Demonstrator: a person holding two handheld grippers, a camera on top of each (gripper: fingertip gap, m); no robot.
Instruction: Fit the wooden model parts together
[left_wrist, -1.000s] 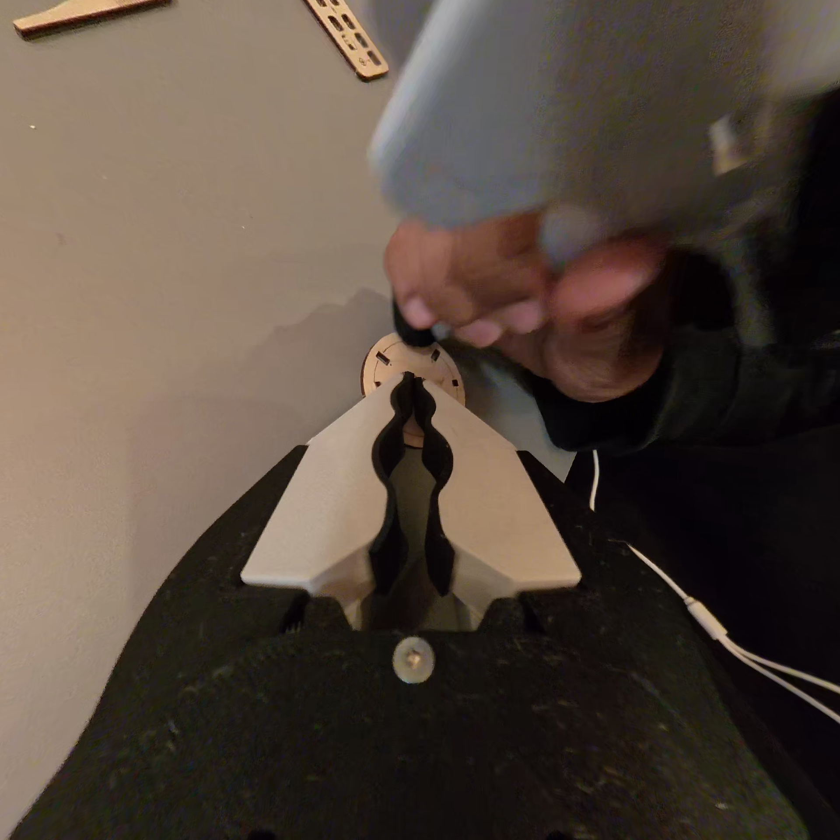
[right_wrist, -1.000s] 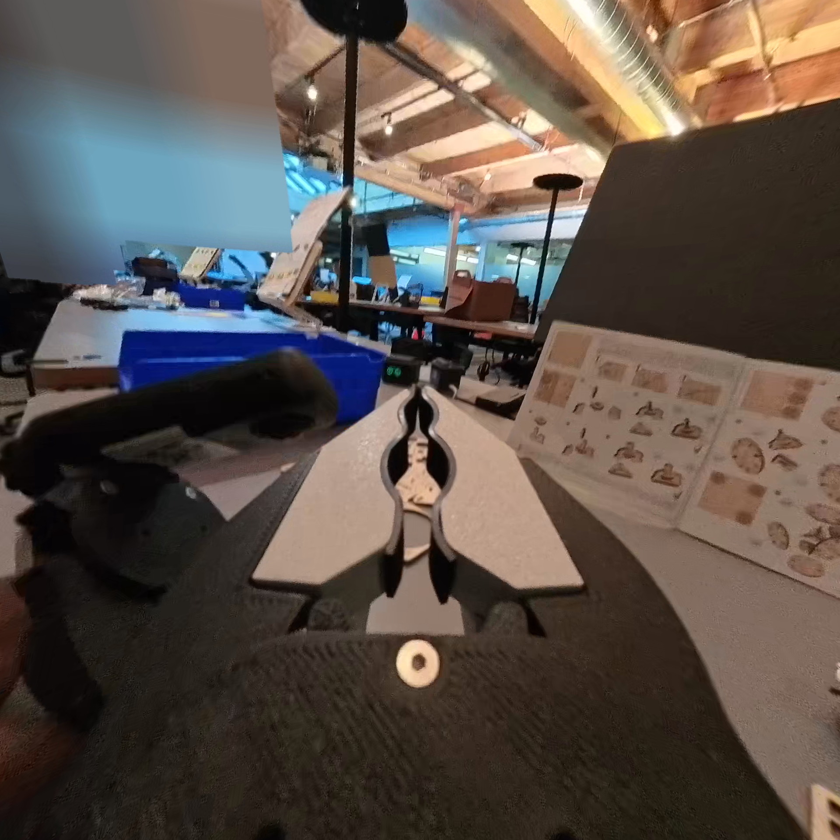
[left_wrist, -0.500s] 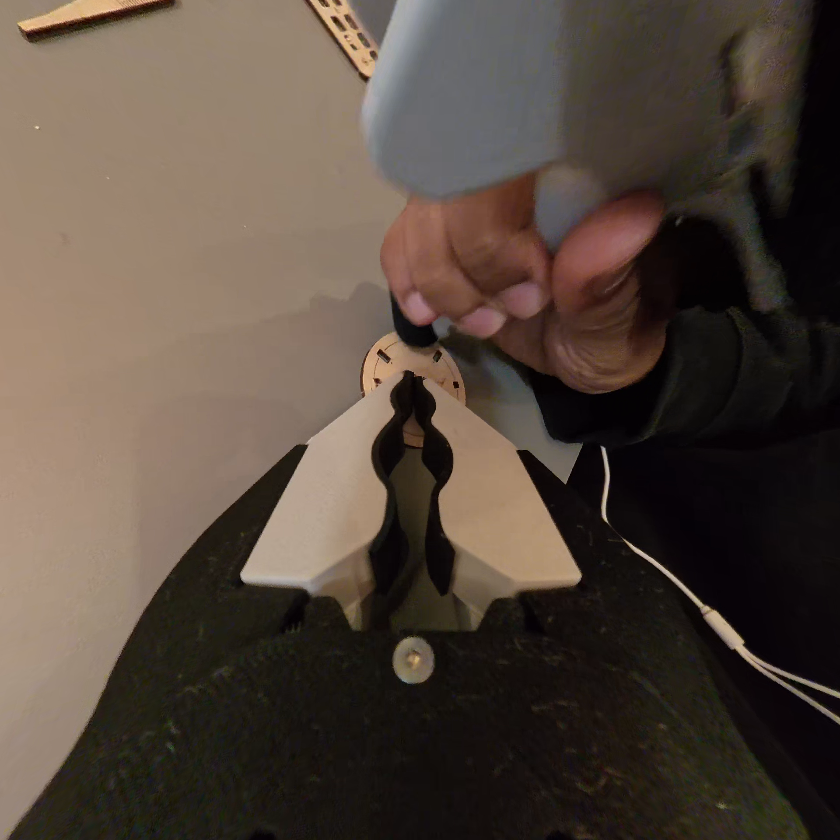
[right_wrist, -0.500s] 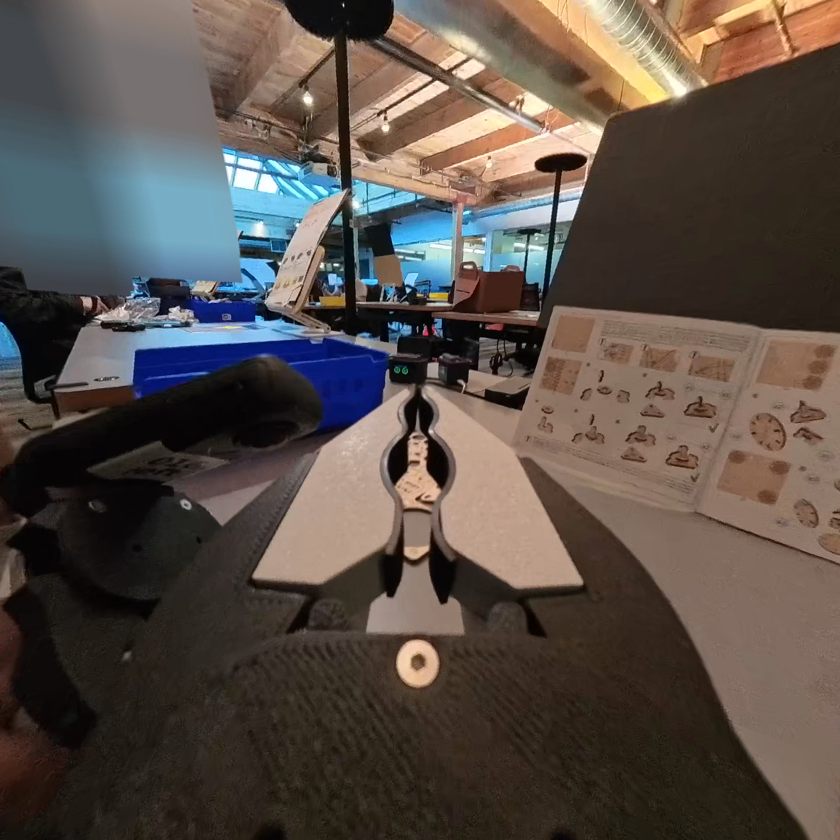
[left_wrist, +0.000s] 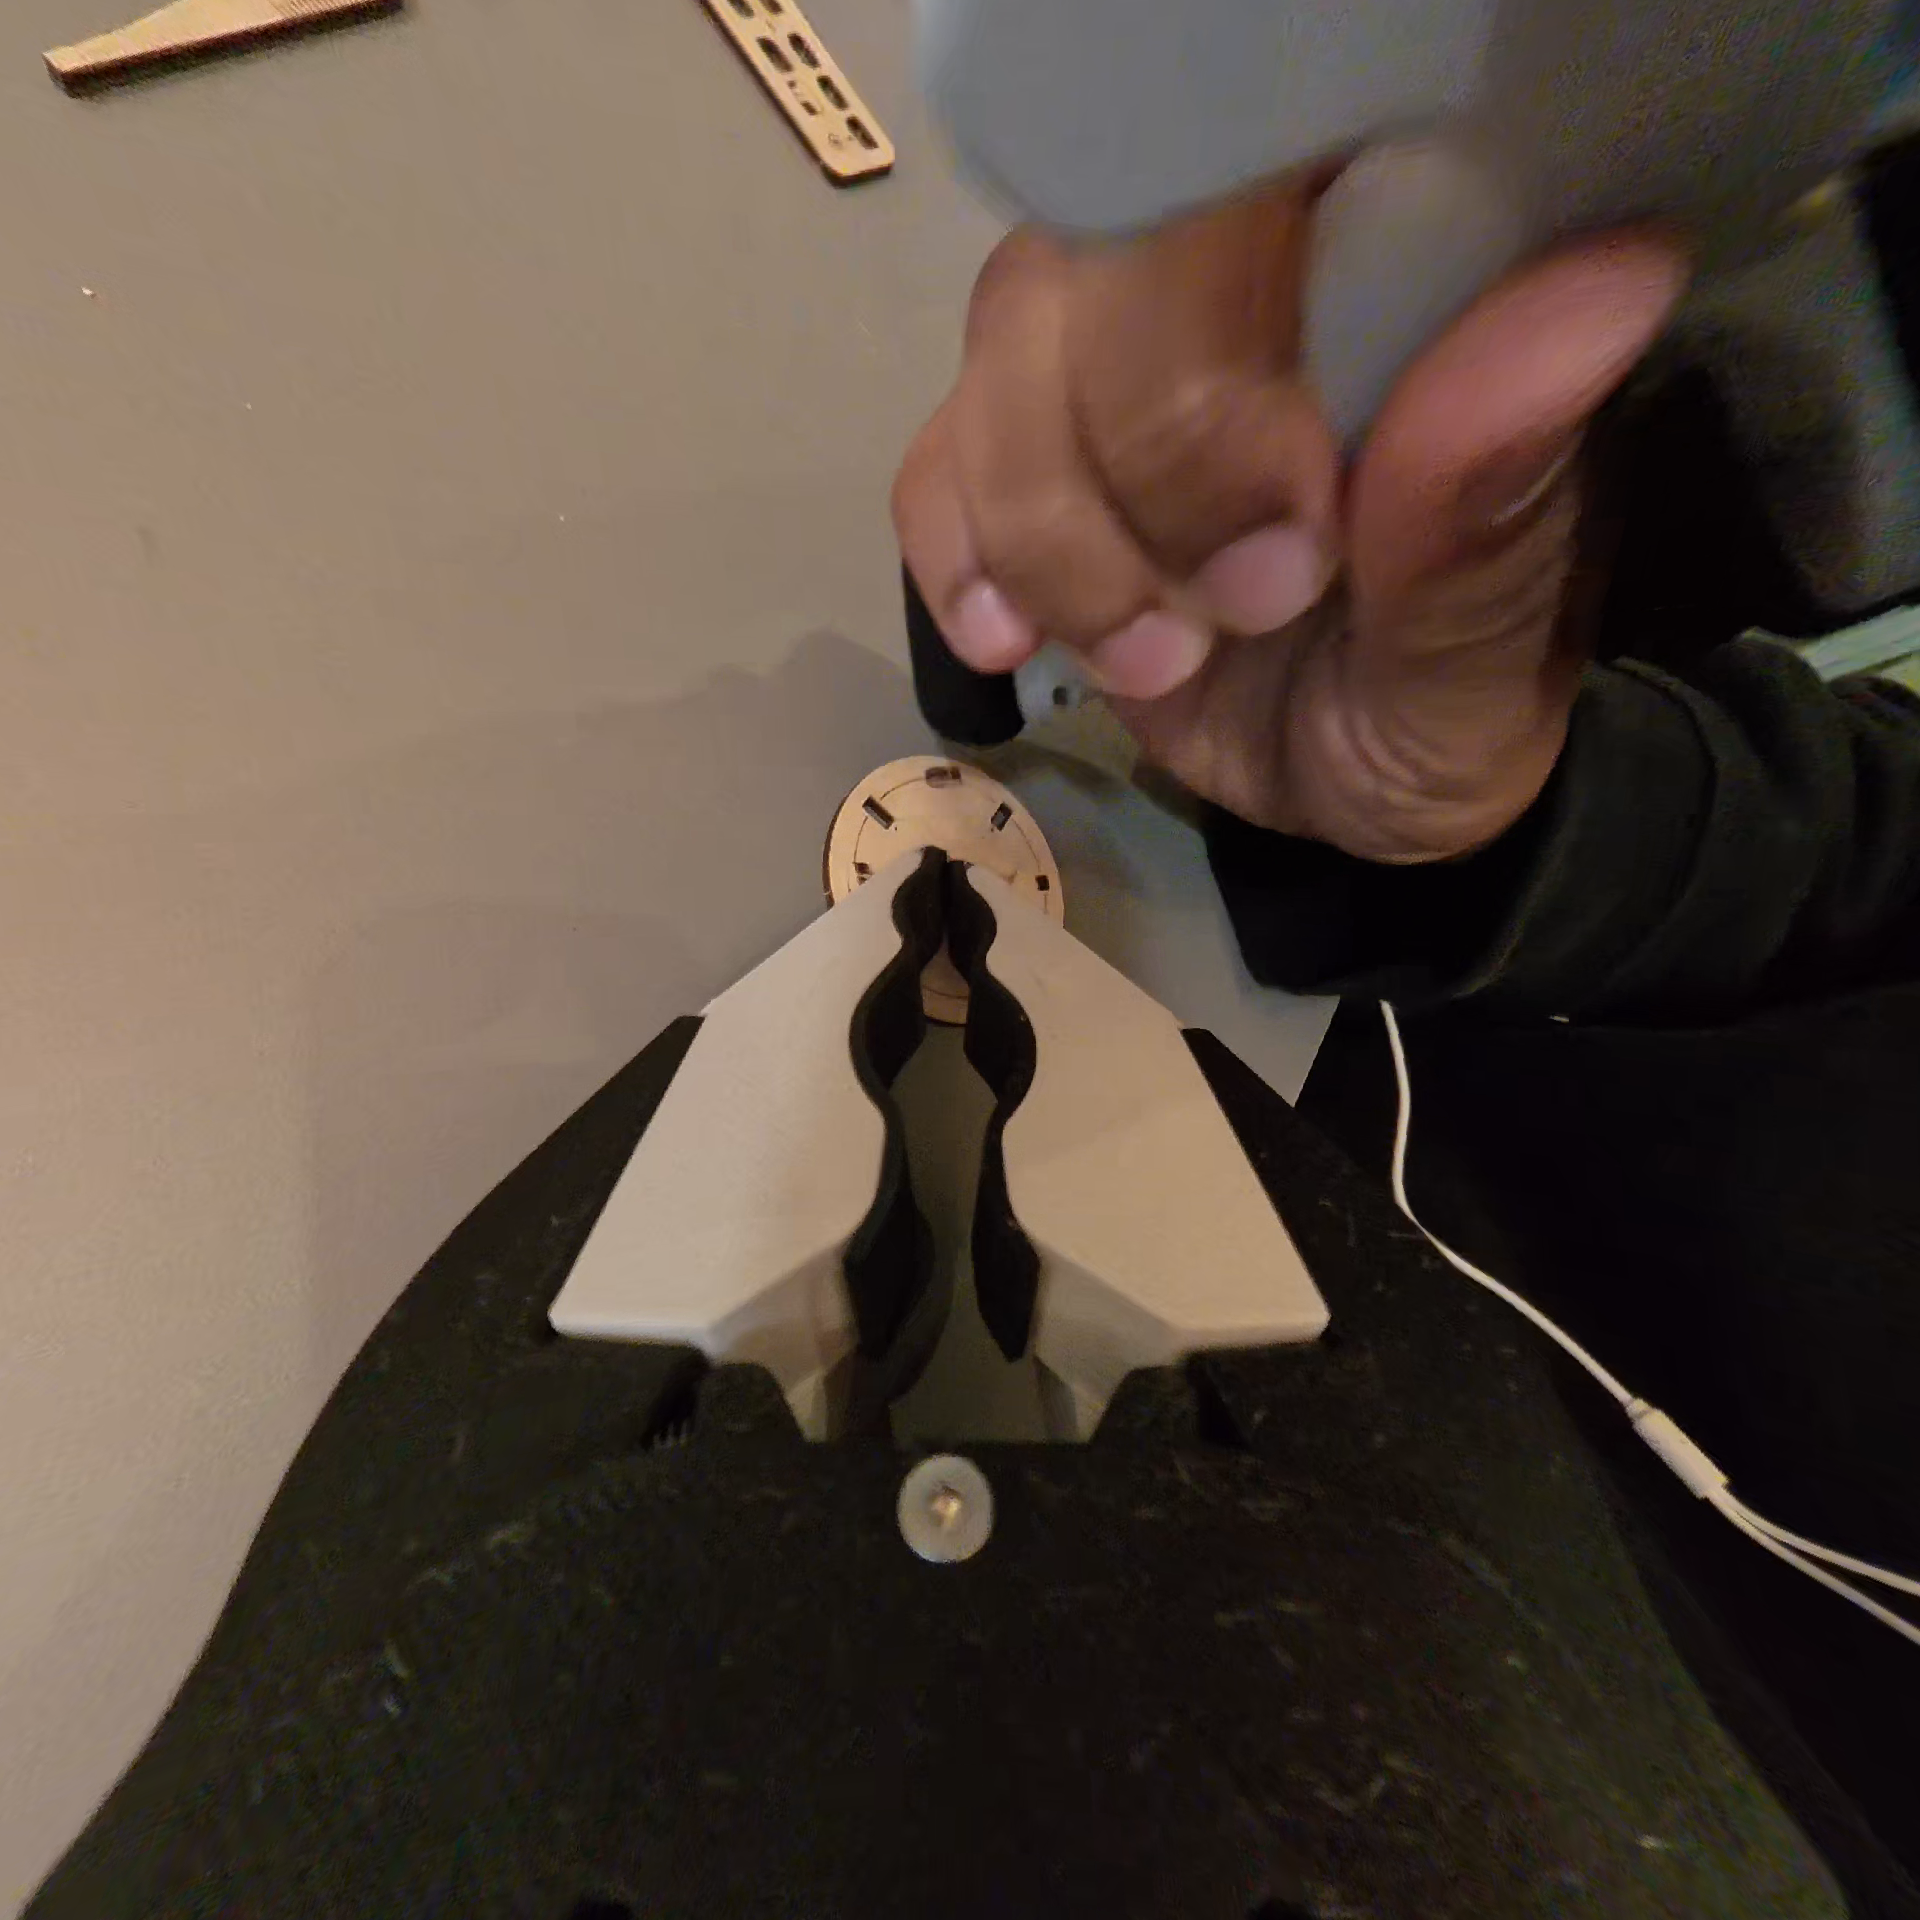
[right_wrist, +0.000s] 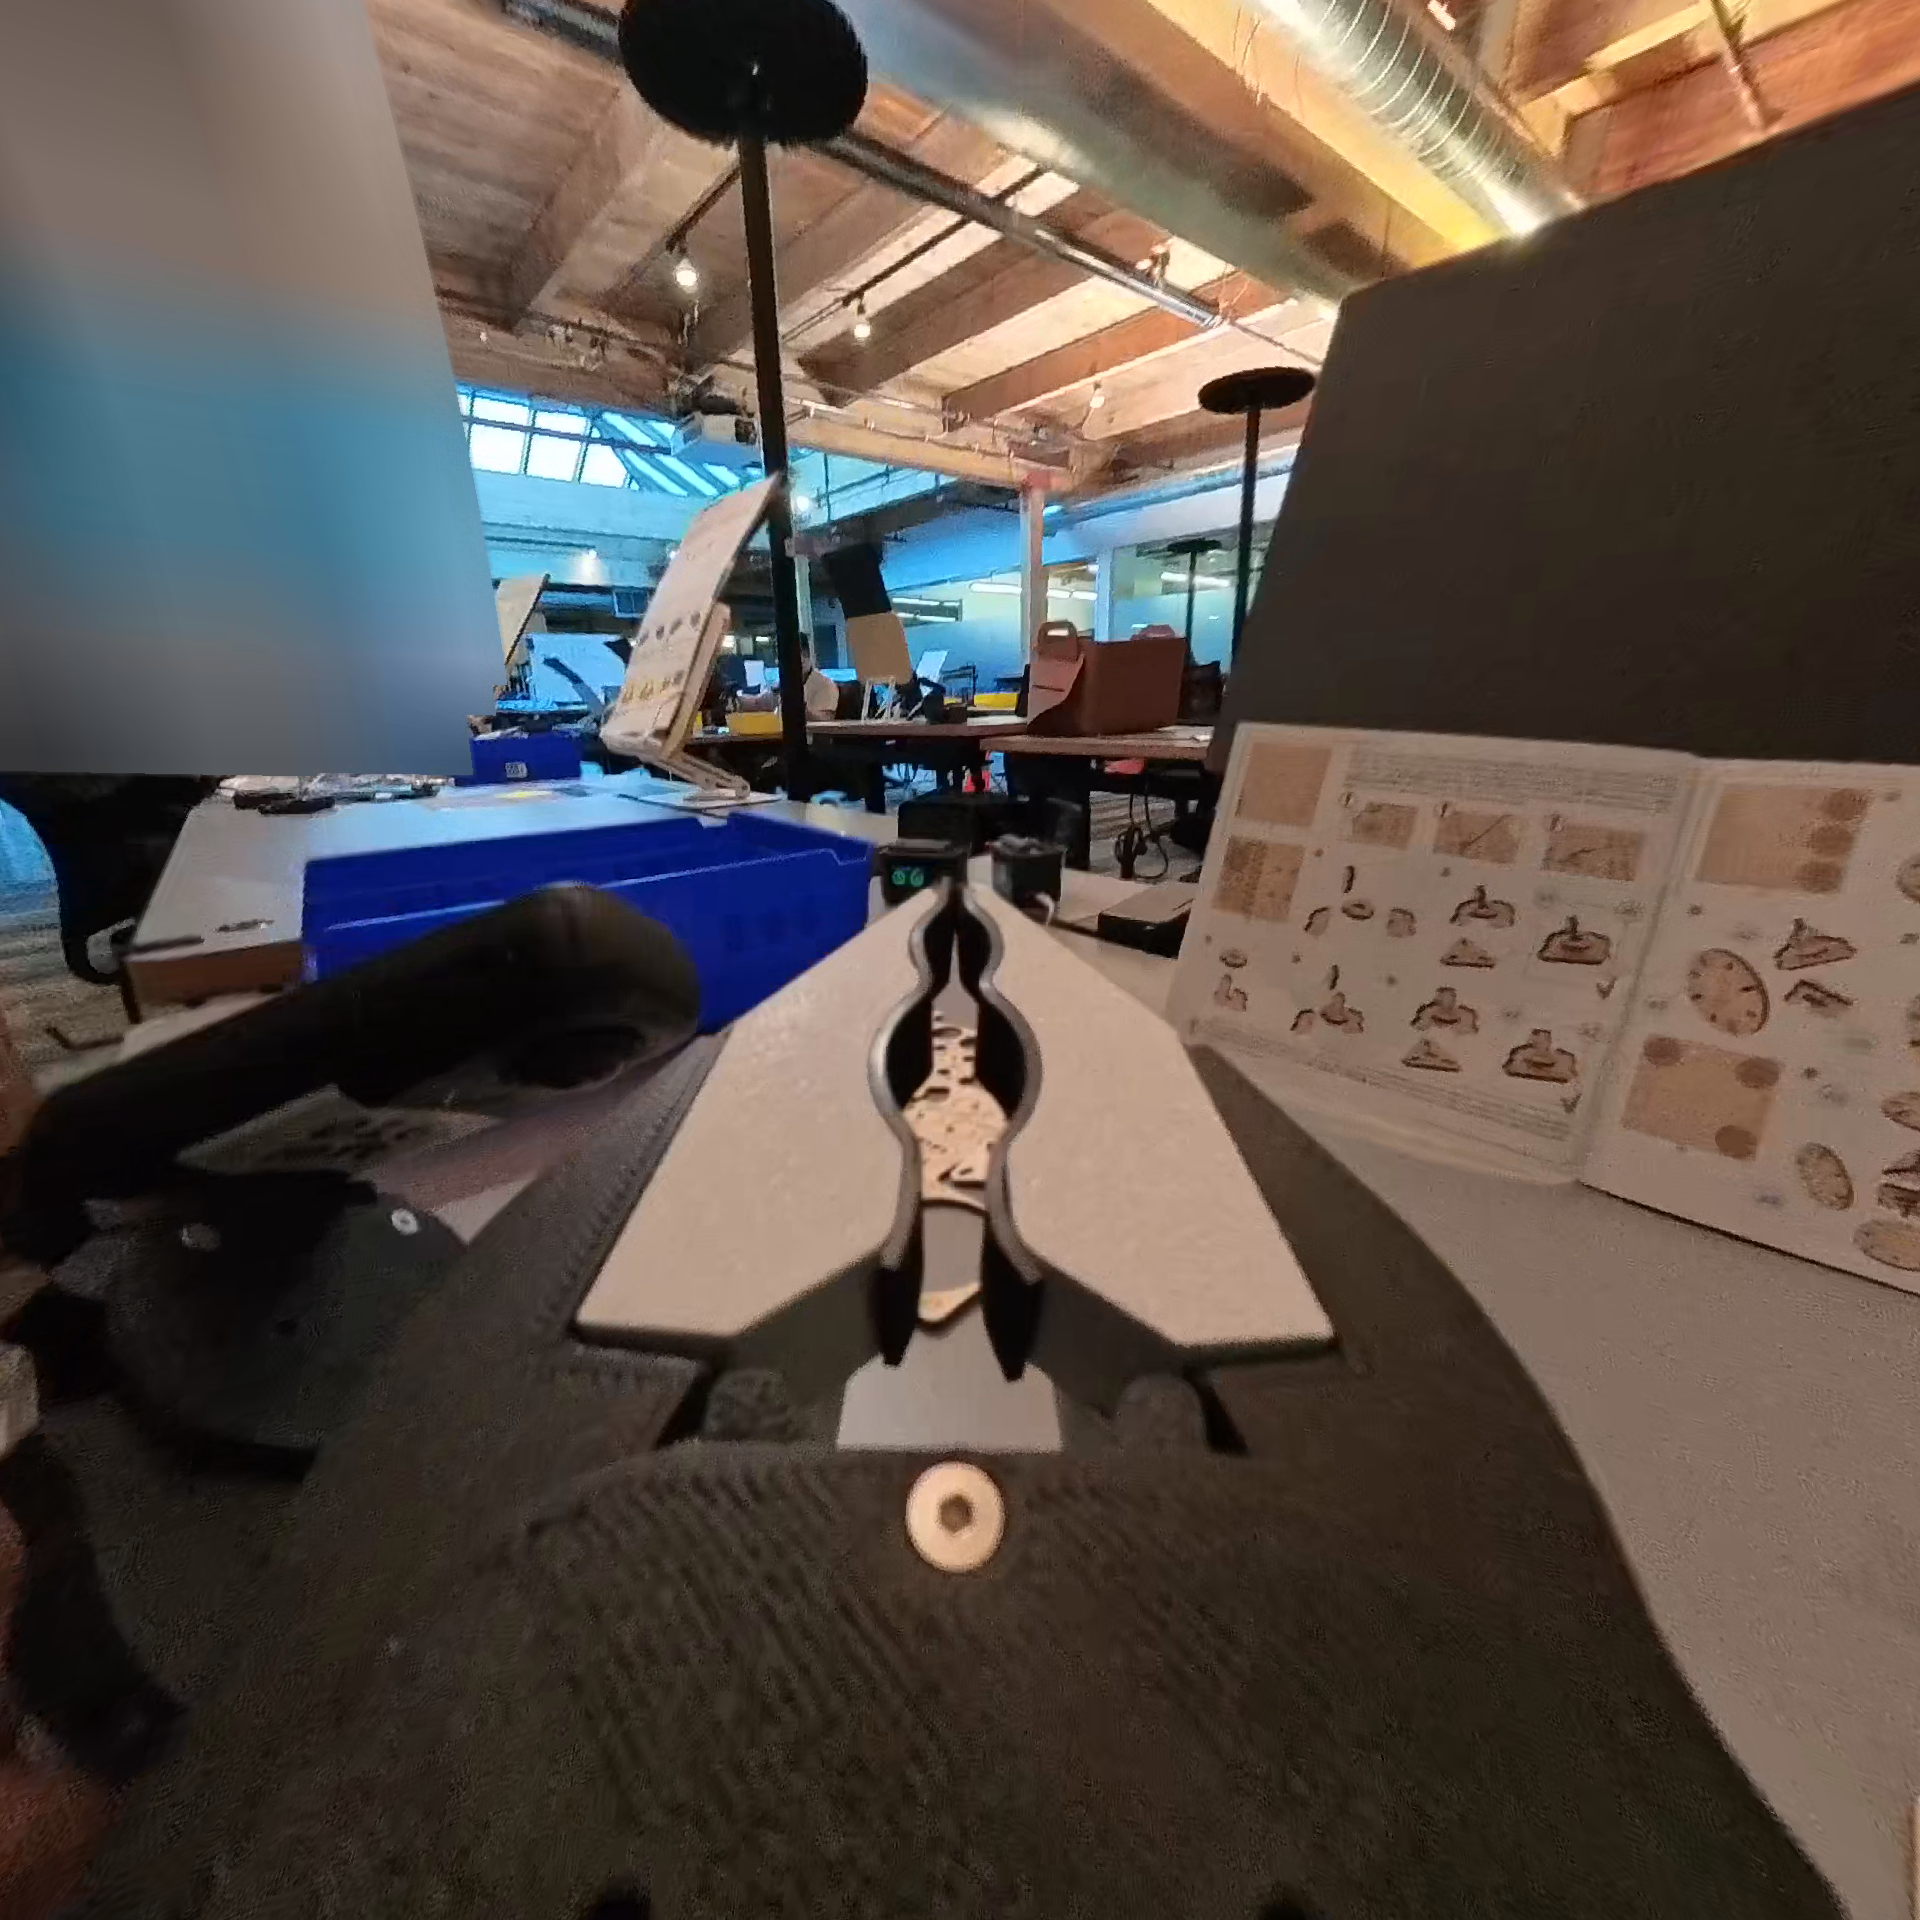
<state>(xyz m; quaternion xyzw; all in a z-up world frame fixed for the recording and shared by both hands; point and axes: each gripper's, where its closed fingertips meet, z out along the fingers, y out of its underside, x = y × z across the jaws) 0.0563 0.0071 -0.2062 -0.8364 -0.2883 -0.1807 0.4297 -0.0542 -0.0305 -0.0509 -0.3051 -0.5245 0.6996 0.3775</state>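
A grey desk (left_wrist: 312, 623) carries the work, in an open workshop with timber ceiling beams and a silver duct overhead. Below the left tool (left_wrist: 943, 862) lies a round wooden disc (left_wrist: 914, 821) with small slots around its ring; the tool's fingers are pressed together, their tips over the disc's centre, and whether they pinch anything there I cannot tell. At 1 o'clock from the disc a hand (left_wrist: 1247, 540) in a dark sleeve grips a grey handle, blurred, with a black stub just beyond the disc's far rim. A white cable (left_wrist: 1455, 1268) trails off at 4 o'clock. Toward 11 and 12 o'clock, well apart, lie a wooden wedge piece (left_wrist: 208, 36) and a slotted wooden strip (left_wrist: 810, 83). The right tool (right_wrist: 961, 904) is likewise pressed together at the tips; a perforated wooden piece (right_wrist: 951, 1122) shows through the gap behind them, on the desk or held I cannot tell. At its 9 o'clock sits a blue bin (right_wrist: 582, 894), at 3 o'clock an open instruction booklet (right_wrist: 1558, 956) leaning on a dark panel (right_wrist: 1610, 468).
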